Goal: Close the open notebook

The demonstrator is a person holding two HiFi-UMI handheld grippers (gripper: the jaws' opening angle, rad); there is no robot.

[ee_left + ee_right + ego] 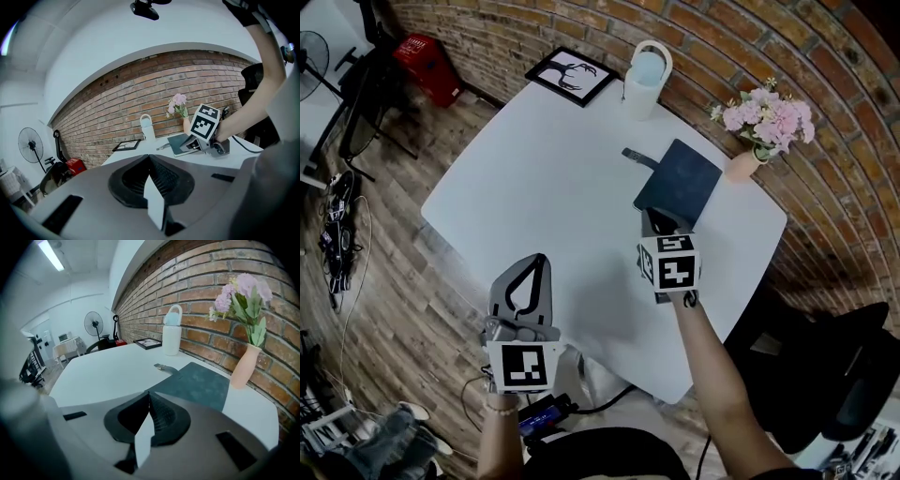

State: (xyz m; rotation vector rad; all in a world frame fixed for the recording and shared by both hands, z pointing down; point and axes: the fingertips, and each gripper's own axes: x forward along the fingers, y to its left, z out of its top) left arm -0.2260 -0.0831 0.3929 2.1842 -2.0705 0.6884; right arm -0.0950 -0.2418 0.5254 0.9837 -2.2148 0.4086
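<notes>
A dark blue notebook lies flat on the white table with its cover down. A strap with a clasp sticks out from its far left side. My right gripper is shut with nothing between its jaws, and its tips are at the notebook's near corner; I cannot tell whether they touch it. In the right gripper view the notebook lies just beyond the closed jaws. My left gripper is shut and empty over the table's near edge, well away from the notebook.
A white jug, a framed deer picture and a vase of pink flowers stand along the table's far side by the brick wall. A red box sits on the floor. A black chair is at right.
</notes>
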